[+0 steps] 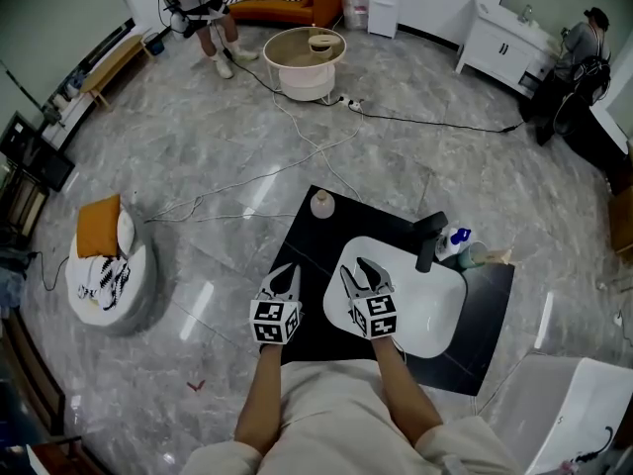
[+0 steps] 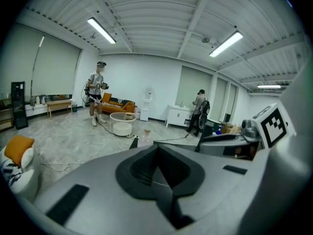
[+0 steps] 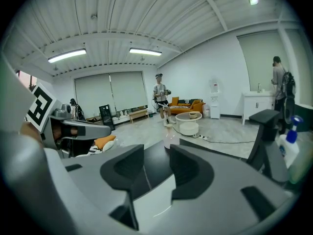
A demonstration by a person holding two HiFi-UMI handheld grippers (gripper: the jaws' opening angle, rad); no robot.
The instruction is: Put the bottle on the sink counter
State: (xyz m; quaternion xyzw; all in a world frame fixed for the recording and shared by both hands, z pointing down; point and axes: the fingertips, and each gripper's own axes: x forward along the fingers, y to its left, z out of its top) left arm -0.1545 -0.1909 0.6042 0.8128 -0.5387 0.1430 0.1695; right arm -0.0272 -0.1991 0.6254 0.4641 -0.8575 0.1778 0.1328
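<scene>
2 grippers are held low in the middle of the head view, over the near edge of a black counter. The left gripper is seen at the left, above the dark top. Its fingers are shut tight together, and nothing is held in them. The right gripper is seen just beside it, over the left edge of the white sink. Its fingers are spread apart, and only empty space is seen between them.

The bottle is small, round and pale pink. It is stood upright on the far corner of the counter, above both grippers in the frame and well apart from them. It is touched by nothing.

A black tap is set at the upper right edge of the sink. A spray bottle with a blue top is stood just to the right of the tap.

A round white table is seen far off at the top of the frame, with white cables laid across the gray floor.
</scene>
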